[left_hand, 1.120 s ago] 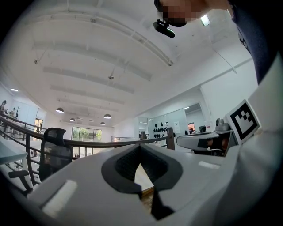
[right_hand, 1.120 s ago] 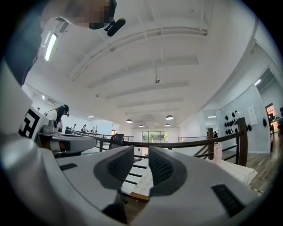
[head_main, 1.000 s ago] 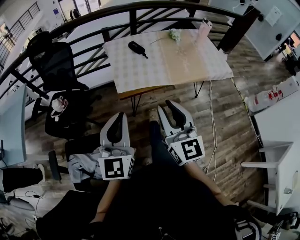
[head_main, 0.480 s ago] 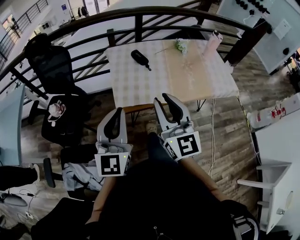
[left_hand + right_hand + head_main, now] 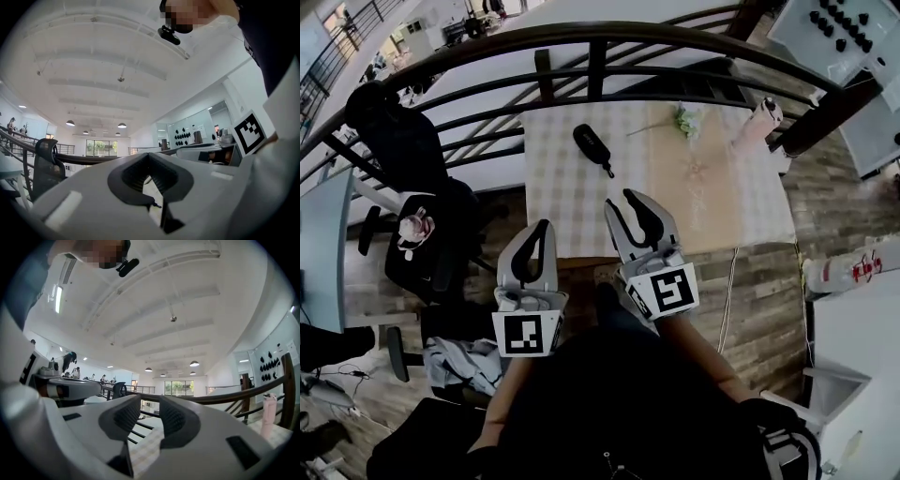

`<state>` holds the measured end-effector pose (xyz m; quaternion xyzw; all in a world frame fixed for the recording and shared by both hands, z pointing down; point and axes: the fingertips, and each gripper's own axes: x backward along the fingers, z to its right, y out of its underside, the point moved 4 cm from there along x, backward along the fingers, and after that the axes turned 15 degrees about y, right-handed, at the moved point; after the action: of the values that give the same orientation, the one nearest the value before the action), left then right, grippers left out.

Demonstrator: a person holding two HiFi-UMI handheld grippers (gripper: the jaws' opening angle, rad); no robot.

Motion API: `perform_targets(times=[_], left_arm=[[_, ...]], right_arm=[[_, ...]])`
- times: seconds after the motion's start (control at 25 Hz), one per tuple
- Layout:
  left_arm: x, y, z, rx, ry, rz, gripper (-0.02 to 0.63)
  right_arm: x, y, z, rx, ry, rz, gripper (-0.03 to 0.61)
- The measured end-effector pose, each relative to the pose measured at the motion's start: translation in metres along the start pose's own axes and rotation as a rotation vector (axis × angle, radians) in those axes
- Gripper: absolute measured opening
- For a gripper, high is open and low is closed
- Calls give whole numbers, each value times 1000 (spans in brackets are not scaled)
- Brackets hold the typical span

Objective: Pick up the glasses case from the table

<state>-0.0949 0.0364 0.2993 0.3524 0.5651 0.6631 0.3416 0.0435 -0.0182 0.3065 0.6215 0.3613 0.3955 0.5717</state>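
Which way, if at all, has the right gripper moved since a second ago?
Yes: the right gripper has moved forward, towards the checked-cloth table. Its tips now overlap the table's near edge. Its jaws have just opened a little, with nothing between them.

You're wearing a dark top [image 5: 609, 403] and carrying a pale grey left gripper [image 5: 541, 228] and right gripper [image 5: 622, 199], each bearing black ribbed pads [image 5: 173, 418] and a black-and-white marker cube [image 5: 525, 335].

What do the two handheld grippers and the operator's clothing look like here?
Both the left gripper and right gripper are white shells with black ribbed jaw pads. Each carries a cube with black-and-white square markers. The person wears a dark top.
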Motion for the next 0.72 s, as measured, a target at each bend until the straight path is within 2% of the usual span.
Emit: perform_targets(times=[0.12,0.28,0.52,0.64,0.72], left_arm=[[-25,4,-15,0,-19,-7,12],[-35,10,-22,33,-41,-58,12],[-70,18,-46,11,-91,-51,12],[-89,23,-52,31,-102,-65,12],[-101,23,-57,17,-104,-44,12]], right_arm=[[-31,2,10,9,-34,3,104],[-49,3,13,17,-69,9,107],[-92,16,29,10,-121,-21,112],[-109,24,38,4,-134,-35,114],[-120,28,43,-2,-142,-43,117]])
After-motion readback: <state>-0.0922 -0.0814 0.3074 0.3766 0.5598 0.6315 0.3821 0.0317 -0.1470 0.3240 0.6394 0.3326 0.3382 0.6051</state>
